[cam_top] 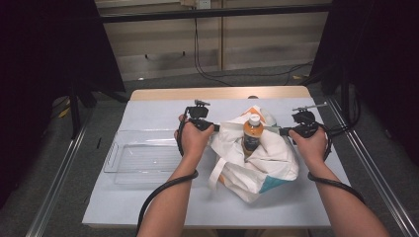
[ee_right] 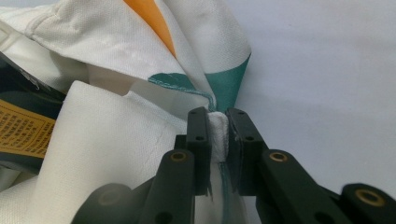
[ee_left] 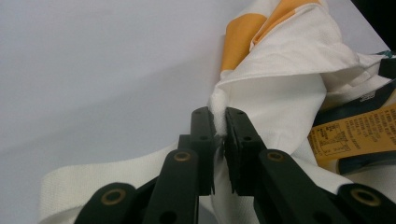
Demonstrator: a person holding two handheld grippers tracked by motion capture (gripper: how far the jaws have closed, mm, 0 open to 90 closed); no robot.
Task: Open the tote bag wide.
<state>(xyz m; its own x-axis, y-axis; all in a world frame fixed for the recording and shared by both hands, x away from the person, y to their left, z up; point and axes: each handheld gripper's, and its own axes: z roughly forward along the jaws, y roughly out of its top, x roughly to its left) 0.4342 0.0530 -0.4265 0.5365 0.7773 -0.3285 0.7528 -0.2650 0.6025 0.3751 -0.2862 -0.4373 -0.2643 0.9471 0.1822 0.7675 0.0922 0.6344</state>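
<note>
High view: white cloth bag (cam_top: pixel 257 163) with orange and teal patches sits on the light table cover (cam_top: pixel 148 197), right of centre. An orange bottle (cam_top: pixel 252 132) with a white cap stands upright in the bag's open mouth. Left gripper (cam_top: pixel 213 127) is at the bag's left rim, right gripper (cam_top: pixel 282 131) at the right rim, one hand on each. A clear plastic tray (cam_top: pixel 143 158) lies on the cover left of the bag, partly under the left forearm.

Left gripper view: left gripper (ee_left: pixel 219 126) jaws pressed together on a fold of the bag (ee_left: pixel 280 93) rim, white cloth bunched between the tips. Bottle (ee_left: pixel 355 135) label, orange with dark band, visible at right inside the bag. A white strap (ee_left: pixel 93 186) runs along the bottom left.

Right gripper view: right gripper (ee_right: pixel 218 126) jaws pinching the bag (ee_right: pixel 116 140) edge at a teal-stitched seam, cloth squeezed between the tips. Bottle (ee_right: pixel 23 130) label at far left, partly hidden by cloth.
</note>
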